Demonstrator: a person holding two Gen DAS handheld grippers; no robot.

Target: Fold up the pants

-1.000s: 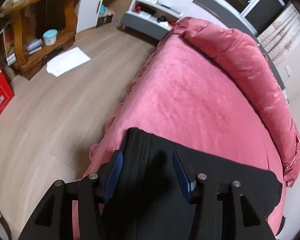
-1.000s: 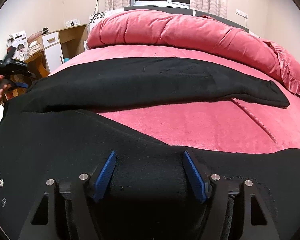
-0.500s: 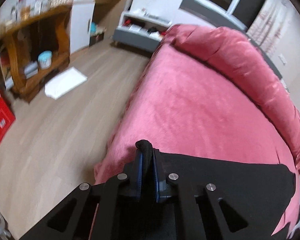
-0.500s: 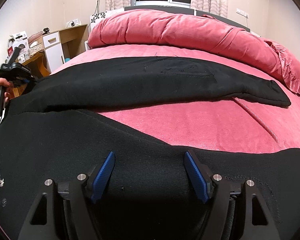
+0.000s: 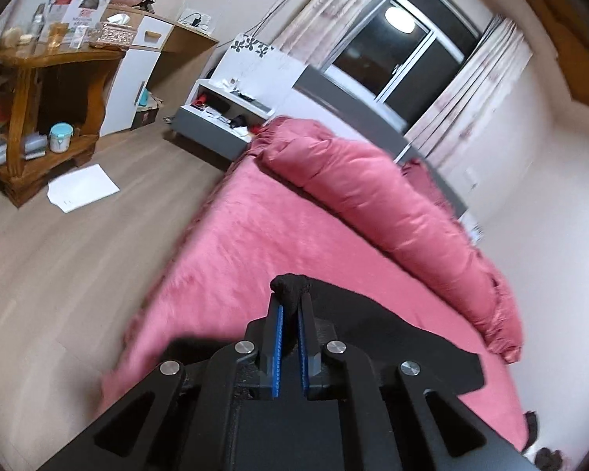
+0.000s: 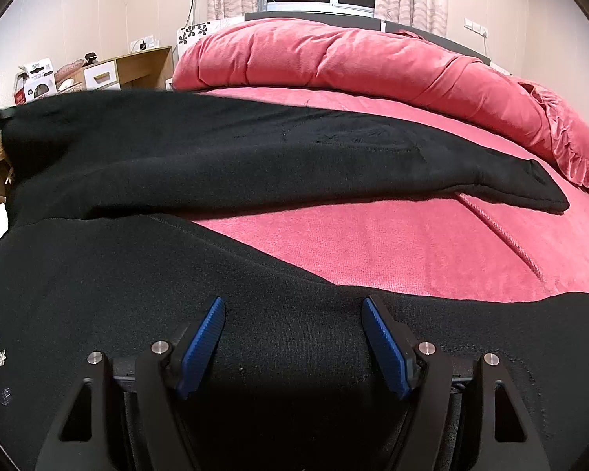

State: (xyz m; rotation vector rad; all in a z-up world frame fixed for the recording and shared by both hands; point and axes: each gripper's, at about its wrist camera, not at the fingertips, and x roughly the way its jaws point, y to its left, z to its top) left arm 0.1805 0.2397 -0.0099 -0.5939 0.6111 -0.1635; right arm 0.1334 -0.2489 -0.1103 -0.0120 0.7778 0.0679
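Black pants [image 6: 255, 165] lie spread across a pink bedspread [image 6: 392, 247], 1 leg stretched crosswise in front of the rolled pink duvet [image 6: 353, 59], the other leg running under the nearer gripper. The far leg's long axis runs from the bed's left edge toward its hem at the right. At that left end the left gripper [image 5: 289, 306] has its 2 fingers pressed together on a small bunch of the black cloth, which pokes out above the blue pads [image 5: 278, 337]; that end of the garment hangs lifted off the bedspread. The right gripper [image 6: 293, 314] sits low over the near leg, its 2 fingers spread wide with the fabric lying between and beneath them, the pads not pressing on it. Judged from this layout, the fold turns on the left hand, which alone has a hold: carrying its pinched end along or across that long axis would lay cloth over cloth, while the right hand is placed to grip the near leg.
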